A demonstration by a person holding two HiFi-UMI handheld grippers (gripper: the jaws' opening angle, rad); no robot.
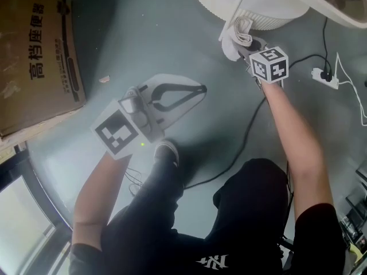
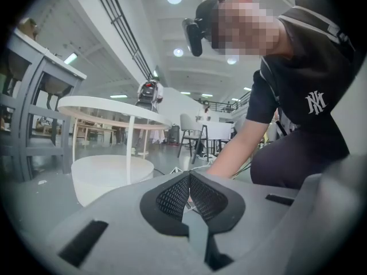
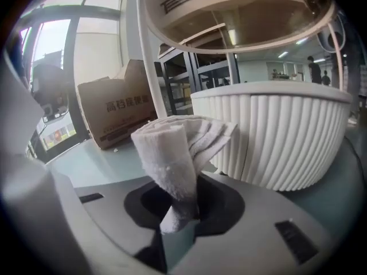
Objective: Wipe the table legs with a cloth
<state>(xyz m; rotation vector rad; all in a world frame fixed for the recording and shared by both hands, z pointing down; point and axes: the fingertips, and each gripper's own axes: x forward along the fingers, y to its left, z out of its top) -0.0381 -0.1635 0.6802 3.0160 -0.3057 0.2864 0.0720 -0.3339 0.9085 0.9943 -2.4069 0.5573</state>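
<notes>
A folded white cloth [image 3: 178, 148] sticks up from my right gripper [image 3: 183, 202], which is shut on its lower end. In the head view the cloth [image 1: 238, 34] and right gripper [image 1: 245, 46] are low over the floor, beside the white table's ribbed round base [image 1: 261, 17] and close to a thin white leg [image 1: 243, 2]. That leg [image 3: 143, 50] rises just left of the cloth, and the ribbed base [image 3: 275, 136] stands to its right. My left gripper [image 1: 198, 89] hovers over the grey floor, away from the table. Its pads [image 2: 172, 196] meet with nothing between them.
A brown cardboard box [image 1: 34, 56] lies on the floor at the left. A black cable [image 1: 246, 130] runs across the floor to a white power strip [image 1: 324, 76] at the right. The person's shoe [image 1: 166, 152] is below the left gripper. A grey table [image 2: 34, 67] stands at the far left.
</notes>
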